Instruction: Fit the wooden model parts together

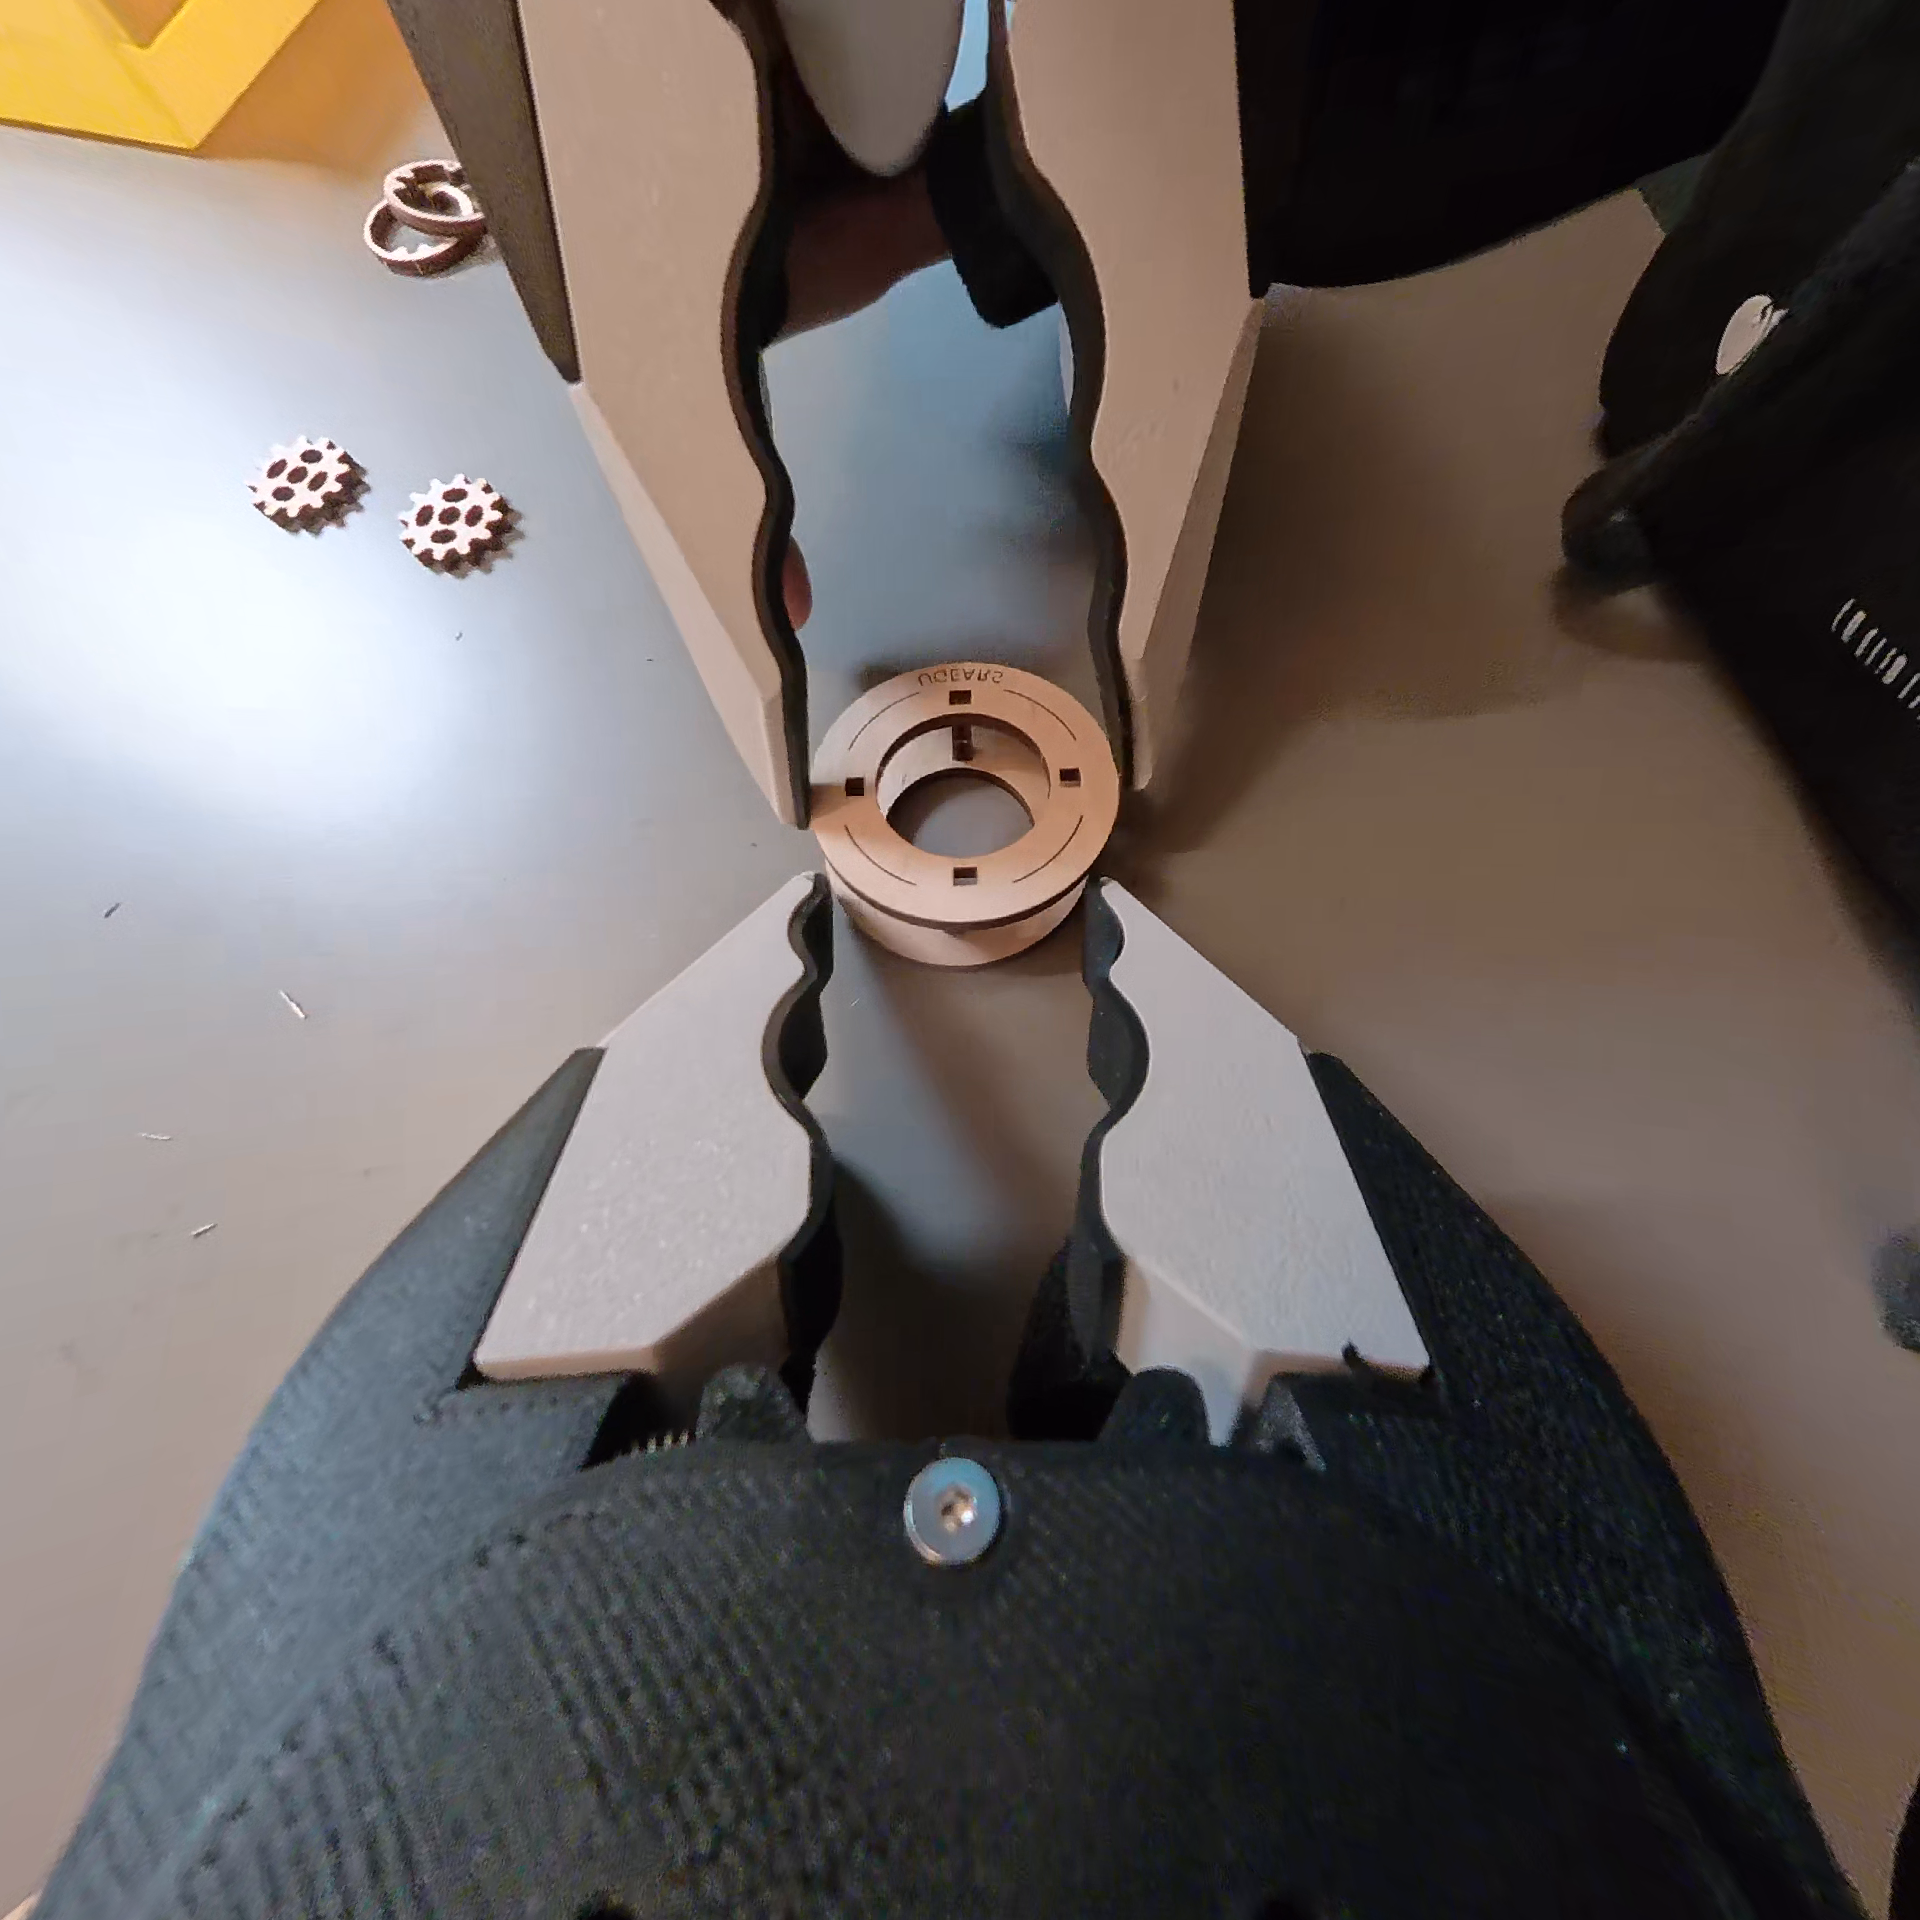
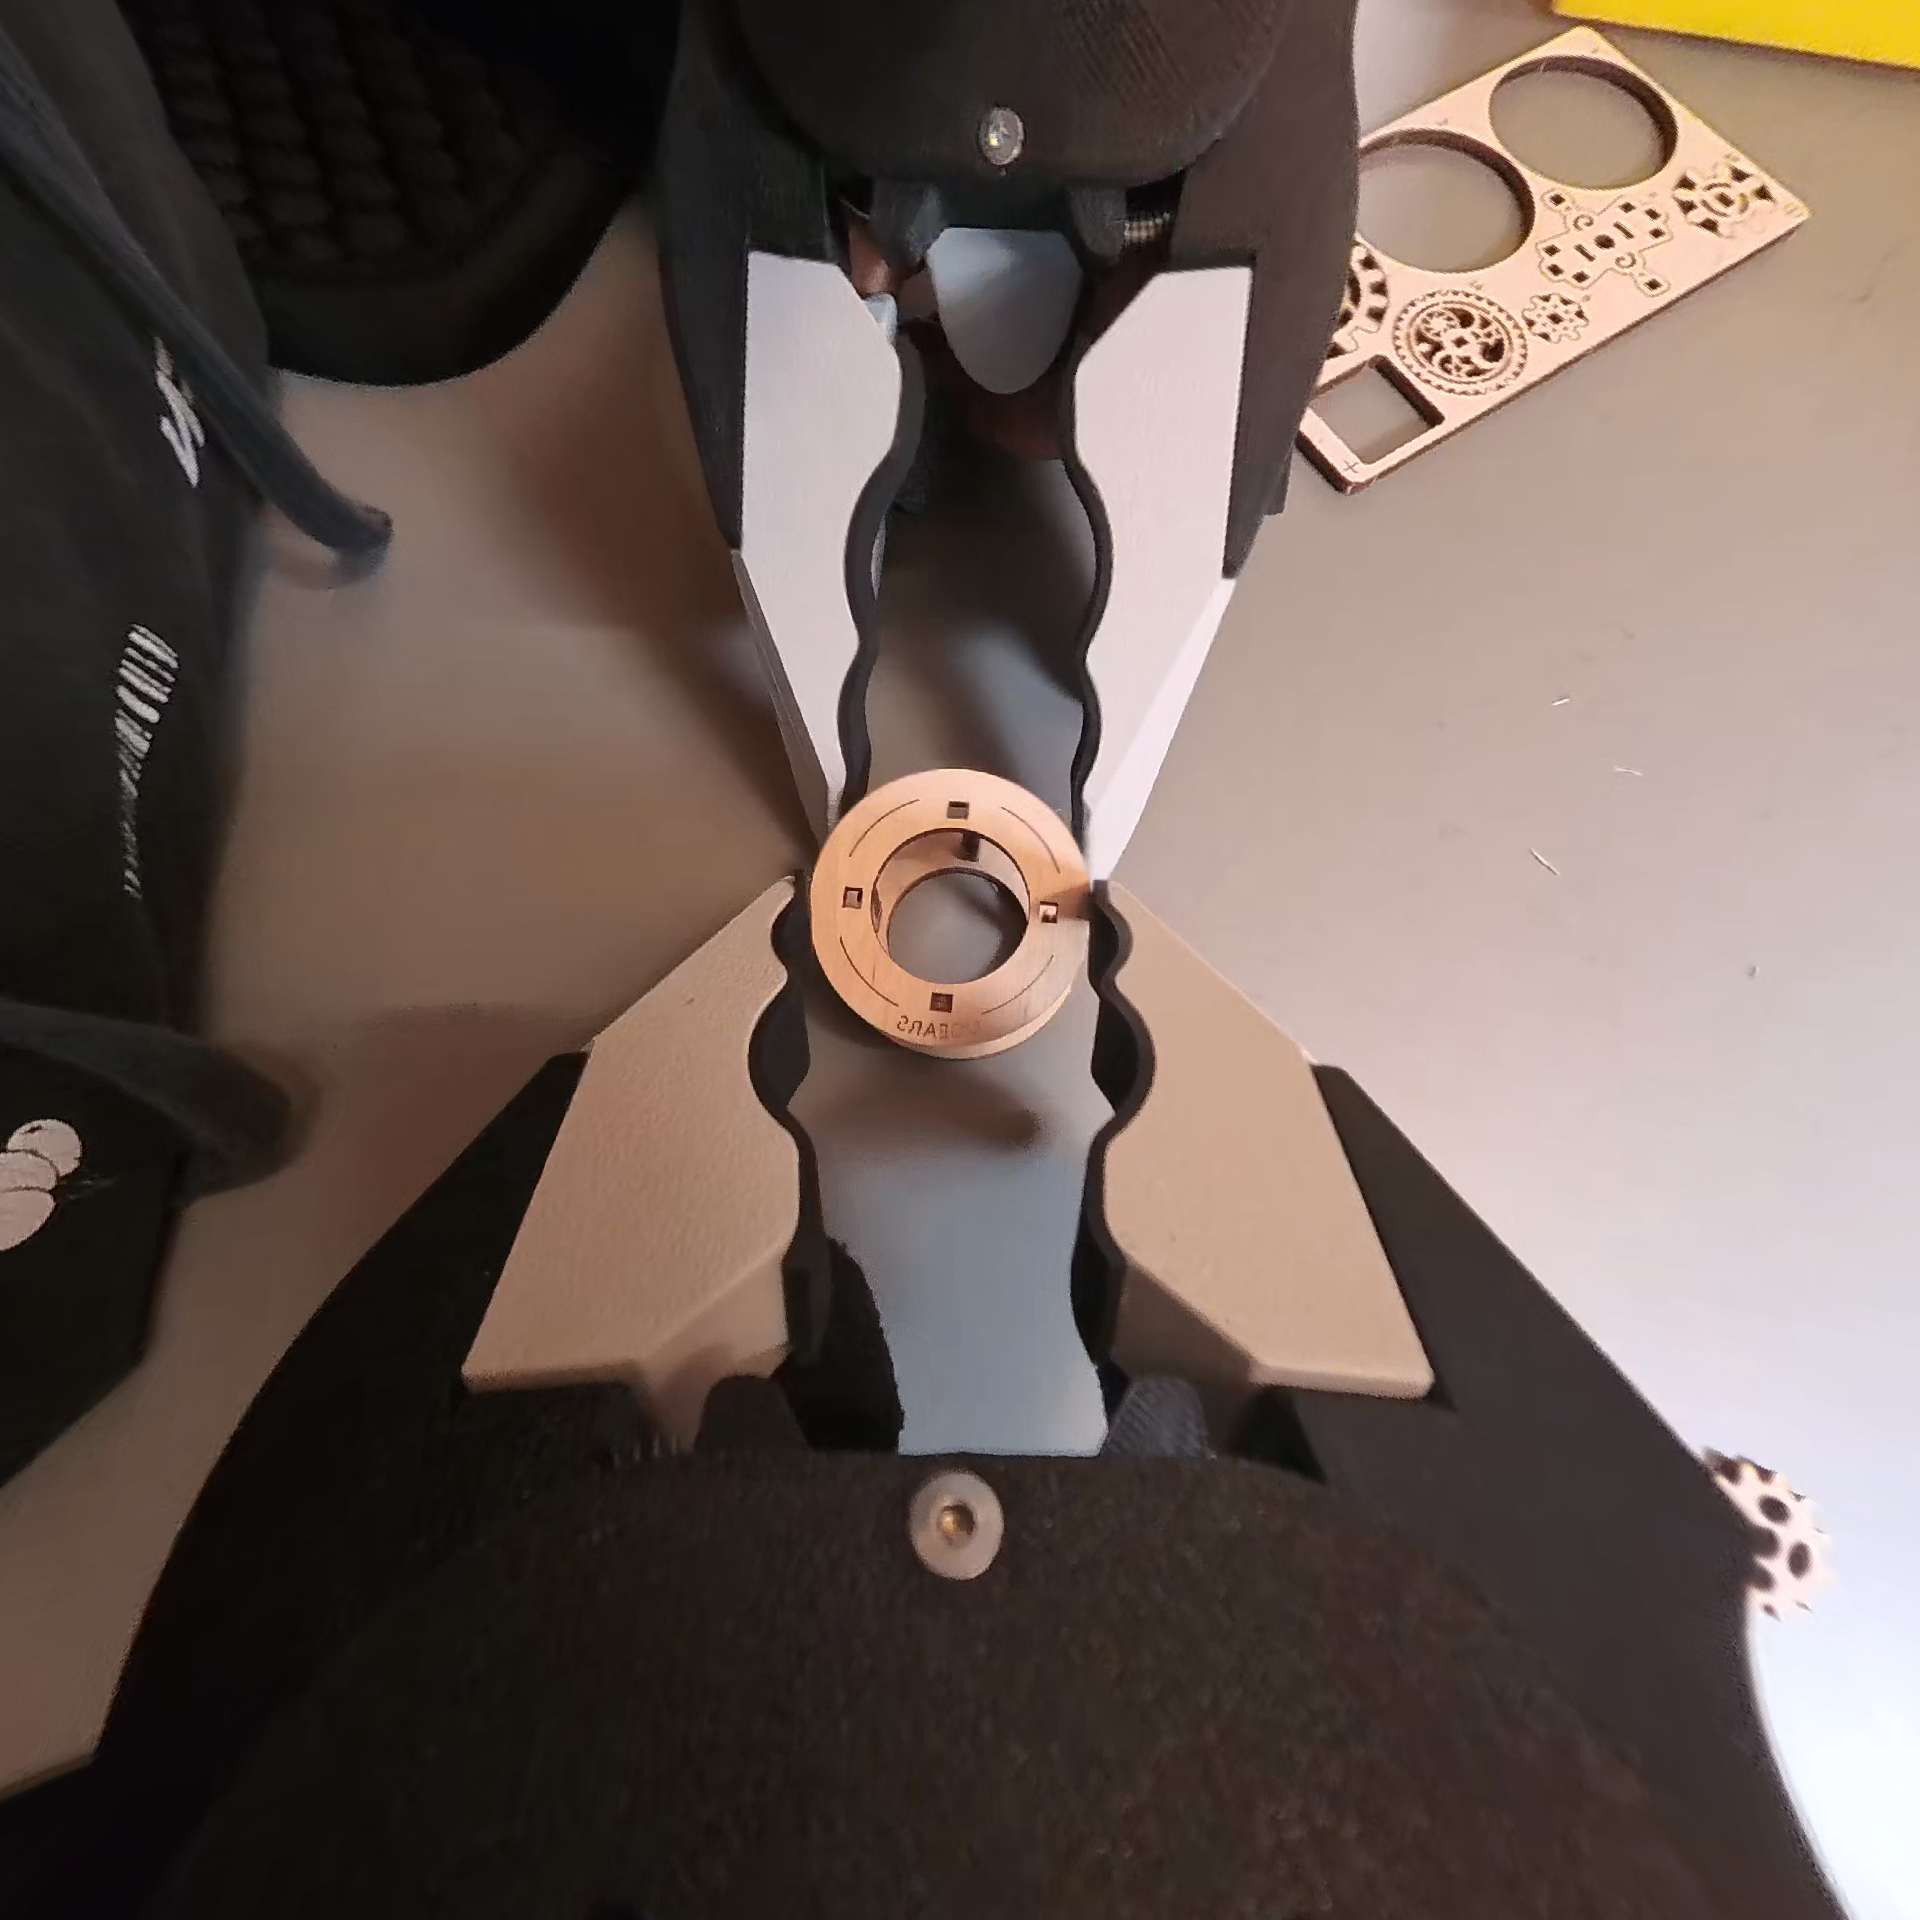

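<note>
A grey worktop carries everything here. A yellow box sits at its far left corner in the left wrist view, and a strip of yellow shows along the far edge in the right wrist view. Black clothing with white printed marks lies bunched along one side of the worktop; the same dark fabric, with a dark cord trailing from it, shows in the right wrist view. Small pale splinters are scattered over the bare surface.
</note>
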The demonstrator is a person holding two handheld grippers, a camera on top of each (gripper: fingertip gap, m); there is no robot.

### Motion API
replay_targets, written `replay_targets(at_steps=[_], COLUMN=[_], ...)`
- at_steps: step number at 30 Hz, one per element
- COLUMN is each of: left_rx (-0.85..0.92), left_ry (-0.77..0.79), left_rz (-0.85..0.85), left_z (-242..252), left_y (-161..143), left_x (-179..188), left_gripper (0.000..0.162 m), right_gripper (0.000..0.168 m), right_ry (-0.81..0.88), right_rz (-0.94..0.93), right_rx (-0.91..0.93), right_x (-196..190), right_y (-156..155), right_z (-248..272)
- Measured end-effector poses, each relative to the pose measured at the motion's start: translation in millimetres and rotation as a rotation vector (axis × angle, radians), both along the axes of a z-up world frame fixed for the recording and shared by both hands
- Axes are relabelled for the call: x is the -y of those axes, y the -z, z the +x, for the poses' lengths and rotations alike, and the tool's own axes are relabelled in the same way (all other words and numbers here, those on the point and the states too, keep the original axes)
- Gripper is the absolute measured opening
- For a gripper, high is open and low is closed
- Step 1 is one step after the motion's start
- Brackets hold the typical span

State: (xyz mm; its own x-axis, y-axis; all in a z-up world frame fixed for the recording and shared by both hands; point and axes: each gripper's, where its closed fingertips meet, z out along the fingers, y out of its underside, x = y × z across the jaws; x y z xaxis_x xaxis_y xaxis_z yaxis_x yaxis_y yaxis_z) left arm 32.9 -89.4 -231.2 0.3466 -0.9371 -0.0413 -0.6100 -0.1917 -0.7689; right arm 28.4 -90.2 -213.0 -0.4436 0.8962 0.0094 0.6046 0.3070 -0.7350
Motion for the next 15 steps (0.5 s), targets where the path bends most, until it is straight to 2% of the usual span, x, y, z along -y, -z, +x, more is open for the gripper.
replay_targets(at_steps=[10,13,15], left_rx=[-0.003,0.009,0.019], left_ry=[-0.032,-0.044,-0.046], left_rz=[0.009,-0.004,-0.017], left_z=[-7.4,-12.3,-13.4], left_y=[-0.4,-1.8,-3.2], left_x=[-1.6,-0.7,0.6], left_gripper=[0.047,0.041,0.031], right_gripper=[0.051,0.051,0.051], right_ry=[0.075,0.088,0.092], right_rz=[-0.056,-0.063,-0.06], right_rx=[-0.027,-0.032,-0.035], right_x=[-3.5,-3.8,-4.5], right_y=[-1.1,-1.4,-1.3], right_z=[-2.9,-3.7,-4.1])
